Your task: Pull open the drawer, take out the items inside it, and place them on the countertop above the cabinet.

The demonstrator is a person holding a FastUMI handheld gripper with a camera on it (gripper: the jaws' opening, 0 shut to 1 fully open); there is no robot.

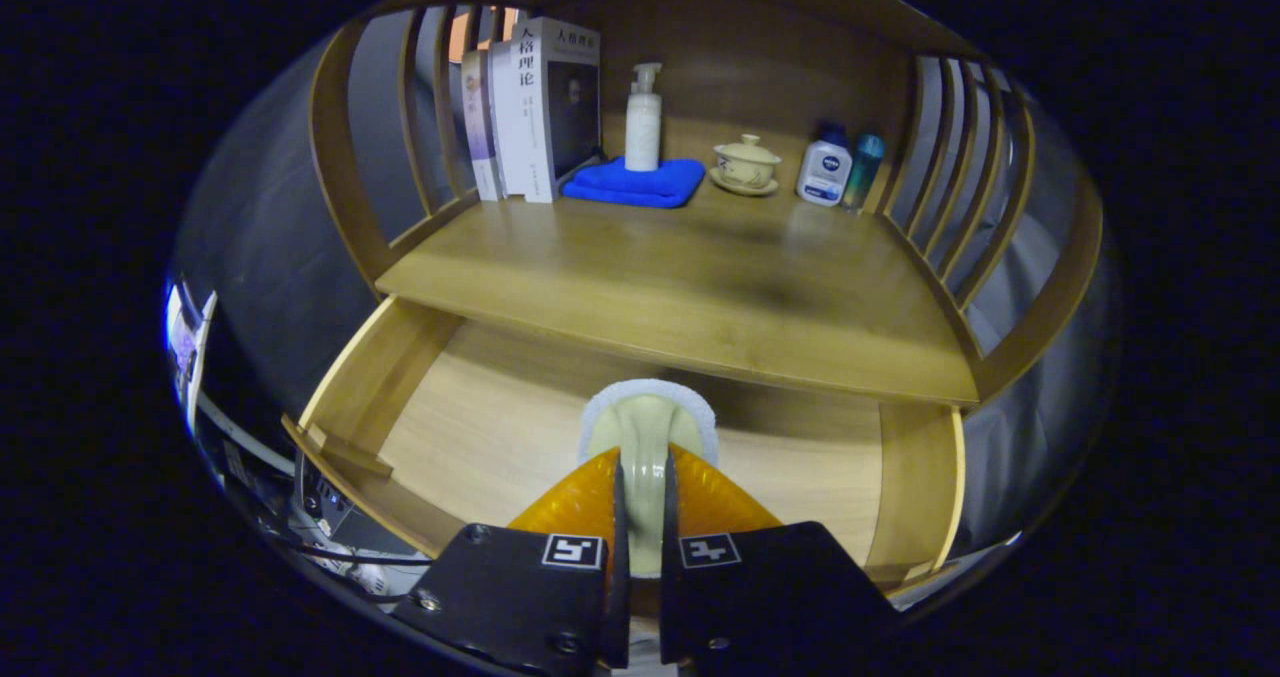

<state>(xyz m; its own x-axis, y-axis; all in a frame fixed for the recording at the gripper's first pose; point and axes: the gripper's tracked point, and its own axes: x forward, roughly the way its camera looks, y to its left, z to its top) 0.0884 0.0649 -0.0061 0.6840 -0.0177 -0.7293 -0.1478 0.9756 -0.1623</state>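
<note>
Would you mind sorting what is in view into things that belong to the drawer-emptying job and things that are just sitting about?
Part of the job:
- open drawer
- brush with a pale handle and white edge, clamped between the gripper fingers over the drawer
- countertop

Just sitting about, at the back of the countertop:
- books
- pump bottle on a blue cloth
- lidded cup
- two small bottles

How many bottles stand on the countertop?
3: a white pump bottle on the blue cloth, and a white bottle with a teal bottle beside the lidded cup. The books may hide others.
</note>
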